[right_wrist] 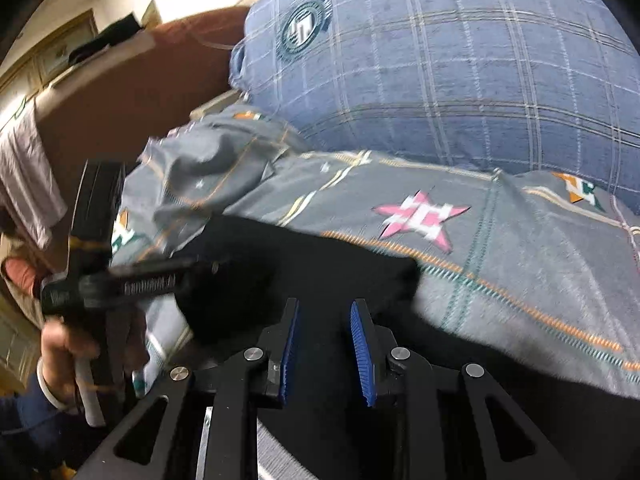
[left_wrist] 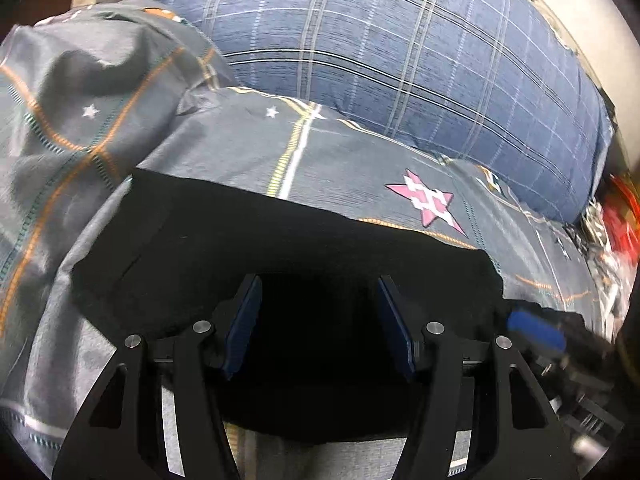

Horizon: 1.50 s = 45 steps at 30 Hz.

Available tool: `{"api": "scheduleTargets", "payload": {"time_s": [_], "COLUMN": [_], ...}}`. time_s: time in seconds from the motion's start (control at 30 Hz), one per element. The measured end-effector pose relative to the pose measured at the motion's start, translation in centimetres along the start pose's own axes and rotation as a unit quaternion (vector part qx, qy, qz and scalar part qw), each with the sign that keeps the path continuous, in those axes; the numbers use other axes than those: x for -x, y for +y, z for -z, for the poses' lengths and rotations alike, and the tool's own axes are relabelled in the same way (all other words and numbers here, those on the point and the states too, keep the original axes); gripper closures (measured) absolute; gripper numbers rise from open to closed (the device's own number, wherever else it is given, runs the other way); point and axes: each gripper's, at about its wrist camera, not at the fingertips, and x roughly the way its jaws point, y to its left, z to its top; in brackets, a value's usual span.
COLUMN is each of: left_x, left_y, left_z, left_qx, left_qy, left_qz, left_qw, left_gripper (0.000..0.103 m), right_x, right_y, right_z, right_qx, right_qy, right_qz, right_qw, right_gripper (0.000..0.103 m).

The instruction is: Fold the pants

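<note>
The black pants point(left_wrist: 248, 248) lie folded into a compact block on the grey patterned bedsheet point(left_wrist: 340, 152). My left gripper point(left_wrist: 320, 284) is open, its blue-padded jaws spread wide just above the near part of the pants, holding nothing. In the right wrist view the pants point(right_wrist: 304, 256) lie under my right gripper point(right_wrist: 325, 306), which is open with a narrower gap and empty. The left gripper point(right_wrist: 120, 280) shows blurred at the left of that view, held by a hand. The right gripper's blue pad point(left_wrist: 536, 330) shows blurred at the right of the left wrist view.
A large blue plaid pillow point(left_wrist: 400, 52) lies across the far side of the bed, also in the right wrist view point(right_wrist: 460, 72). A pink star point(left_wrist: 430, 200) marks the sheet just beyond the pants. A brown headboard point(right_wrist: 132, 92) stands at the left; red clutter point(left_wrist: 620, 216) at the right.
</note>
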Motion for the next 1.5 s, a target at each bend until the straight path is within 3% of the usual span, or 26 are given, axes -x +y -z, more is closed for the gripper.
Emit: {"api": "scheduleTargets", "payload": {"time_s": [0.2,0.33,0.57,0.7,0.77,0.83,0.97,1.1,1.27,1.5], "left_x": [0.7,0.6,0.6,1.8,2.6,2.6,1.3,0.3,-2.4,-6.4], "left_y": [0.5,0.9,-0.1,-1.1,-2.3,-3.6,-7.8,-13.1,-19.5,-28.1], "left_z": [1.0,1.8,3.1,2.7,2.8,3.0,4.3,4.8,4.5,3.3], "left_qx": [-0.006,-0.005,-0.037,-0.044,-0.058,-0.080,-0.133,-0.197,-0.273,-0.341], "left_qy": [-0.005,0.003,0.003,-0.028,-0.044,-0.030,0.039,0.089,0.117,0.158], "left_qz": [-0.017,-0.024,-0.052,-0.019,0.023,0.080,0.176,0.223,0.239,0.271], "left_qw": [0.9998,0.9997,0.9980,0.9985,0.9970,0.9932,0.9747,0.9505,0.9245,0.8863], "left_gripper": [0.045,0.045,0.044,0.045,0.044,0.044,0.044,0.044,0.044,0.045], "right_x": [-1.4,-2.6,-2.0,0.6,2.9,5.3,9.6,13.6,16.1,16.2], "right_y": [1.6,2.1,2.0,1.1,0.2,-1.1,-3.7,-6.3,-10.4,-13.4], "right_z": [1.8,2.6,3.6,4.2,5.1,6.5,9.9,14.1,17.5,18.0], "right_qx": [0.003,0.012,0.010,-0.008,-0.023,-0.045,-0.101,-0.155,-0.231,-0.277], "right_qy": [0.015,0.032,0.031,0.021,0.009,0.001,-0.006,-0.013,-0.033,-0.079], "right_qz": [-0.006,0.005,-0.001,0.005,0.012,0.017,0.032,0.064,0.082,0.039], "right_qw": [1.000,0.999,0.999,1.000,1.000,0.999,0.994,0.986,0.969,0.957], "right_gripper": [0.078,0.067,0.066,0.065,0.061,0.059,0.059,0.058,0.057,0.057]}}
